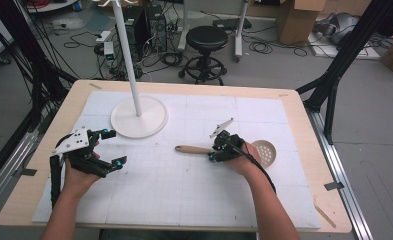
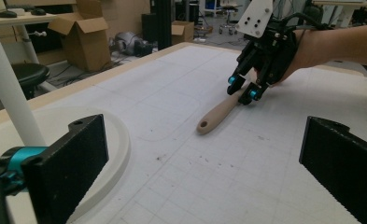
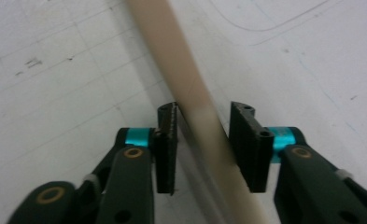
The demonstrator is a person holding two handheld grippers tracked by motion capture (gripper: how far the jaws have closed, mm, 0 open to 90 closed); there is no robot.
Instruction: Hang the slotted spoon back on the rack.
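skimmer (image 1: 264, 151) bowl half hidden by right gripper (image 1: 218, 152)

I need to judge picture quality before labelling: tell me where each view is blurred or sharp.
High view: evenly lit, sharp, with soft shadows under the skimmer. Left gripper view: table crisp, its own near fingers slightly soft. Right gripper view: the wooden handle between the fingers is smeared and out of focus.
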